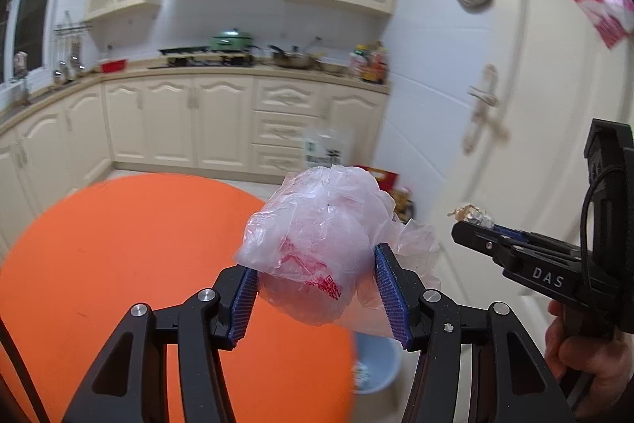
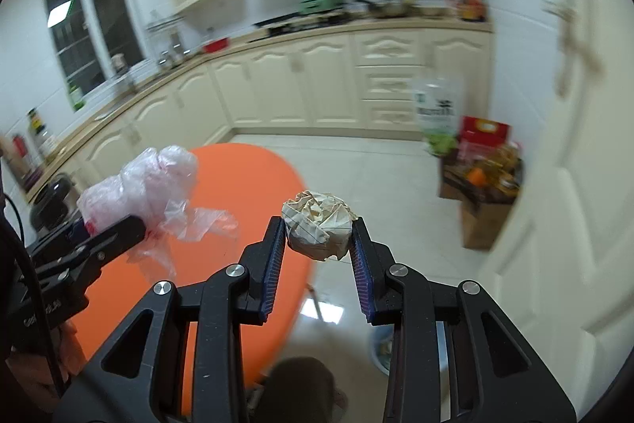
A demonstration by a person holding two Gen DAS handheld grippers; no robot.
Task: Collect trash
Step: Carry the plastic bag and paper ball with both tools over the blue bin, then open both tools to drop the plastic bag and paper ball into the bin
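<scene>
1. Left claw [image 1: 317, 288]: blue pads pinch a crumpled clear plastic bag [image 1: 317, 236] with red print. The bag is held in the air above the right edge of the round orange worktop [image 1: 119, 264], touching nothing else.
2. Right claw [image 2: 319, 244]: pads pressed against both sides of a crumpled paper ball [image 2: 319, 228], cream, with faint ruled lines. The ball is held past the worktop's right edge, over the pale tiled floor [image 2: 376, 165].
3. In the left wrist view the right claw enters from the right, with the paper ball showing at its tip and a hand [image 1: 586, 355] on the grip below.
4. In the right wrist view the left claw and its bag lie to the left, over the orange worktop.
5. Light blue bin [image 1: 374, 363] stands on the floor just beyond the worktop's right edge, below both claws; something pale lies in it, too blurred to identify.
6. Background: cream kitchen cabinets [image 1: 178, 121], green pot [image 1: 232, 40] on the stove, white door [image 1: 515, 106] at right. Edges are motion-blurred.
</scene>
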